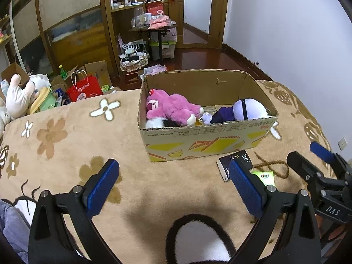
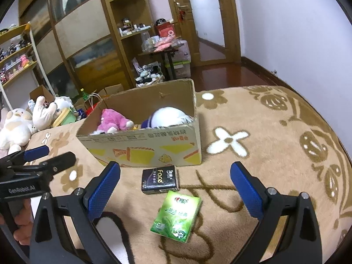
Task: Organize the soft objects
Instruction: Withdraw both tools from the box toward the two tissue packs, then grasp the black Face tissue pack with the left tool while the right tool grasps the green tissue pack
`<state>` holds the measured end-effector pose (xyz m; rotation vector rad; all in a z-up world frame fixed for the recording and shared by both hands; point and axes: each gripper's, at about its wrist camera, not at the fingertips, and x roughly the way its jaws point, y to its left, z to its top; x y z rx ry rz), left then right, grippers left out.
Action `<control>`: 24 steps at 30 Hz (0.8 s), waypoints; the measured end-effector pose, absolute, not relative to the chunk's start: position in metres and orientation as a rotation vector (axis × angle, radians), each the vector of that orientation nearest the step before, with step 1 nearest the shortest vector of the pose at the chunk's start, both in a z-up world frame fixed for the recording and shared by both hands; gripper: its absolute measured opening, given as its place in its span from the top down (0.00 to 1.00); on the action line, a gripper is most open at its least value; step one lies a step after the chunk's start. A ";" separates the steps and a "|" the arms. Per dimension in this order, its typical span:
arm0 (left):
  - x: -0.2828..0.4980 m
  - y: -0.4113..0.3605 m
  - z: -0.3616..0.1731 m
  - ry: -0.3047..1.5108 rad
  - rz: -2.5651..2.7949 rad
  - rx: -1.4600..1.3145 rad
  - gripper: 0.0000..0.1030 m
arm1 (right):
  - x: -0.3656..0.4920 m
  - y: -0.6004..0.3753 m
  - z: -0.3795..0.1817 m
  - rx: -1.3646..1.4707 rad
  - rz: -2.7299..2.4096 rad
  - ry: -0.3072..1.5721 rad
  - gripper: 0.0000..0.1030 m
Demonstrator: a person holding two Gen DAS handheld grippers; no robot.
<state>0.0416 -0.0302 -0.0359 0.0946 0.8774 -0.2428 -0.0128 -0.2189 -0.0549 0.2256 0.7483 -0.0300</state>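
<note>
An open cardboard box (image 1: 204,135) (image 2: 143,146) stands on the flowered beige blanket. Inside lie a pink plush bear (image 1: 171,107) (image 2: 114,122) and a white and purple plush (image 1: 242,110) (image 2: 167,116). A black tissue pack (image 2: 160,179) (image 1: 224,167) and a green tissue pack (image 2: 177,215) (image 1: 265,176) lie on the blanket in front of the box. My left gripper (image 1: 173,182) is open and empty, short of the box. My right gripper (image 2: 176,183) is open and empty, over the two tissue packs.
Several plush toys (image 2: 19,123) (image 1: 19,96) sit at the far left beyond the blanket. A red paper bag (image 1: 84,89), cartons and shelves stand behind. The blanket's edge (image 2: 325,118) curves along the right near the wall.
</note>
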 end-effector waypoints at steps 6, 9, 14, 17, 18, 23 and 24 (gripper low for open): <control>0.051 -0.032 -0.040 0.885 -0.273 0.098 0.04 | -0.002 -0.229 -0.072 0.264 -0.062 0.817 0.00; 0.056 -0.035 -0.042 0.890 -0.283 0.103 0.04 | 0.002 -0.232 -0.081 0.285 -0.069 0.856 0.00; 0.062 -0.046 -0.048 0.908 -0.332 0.124 0.04 | 0.008 -0.234 -0.093 0.293 -0.070 0.908 0.00; 0.065 -0.055 -0.054 0.927 -0.378 0.124 0.04 | 0.011 -0.233 -0.100 0.295 -0.066 0.951 0.00; 0.066 -0.058 -0.056 0.932 -0.389 0.127 0.04 | 0.012 -0.232 -0.103 0.295 -0.067 0.966 0.00; 0.071 -0.074 -0.067 0.960 -0.441 0.153 0.04 | 0.017 -0.231 -0.115 0.299 -0.053 1.025 0.00; 0.072 -0.076 -0.070 0.967 -0.453 0.153 0.04 | 0.018 -0.230 -0.118 0.299 -0.050 1.037 0.00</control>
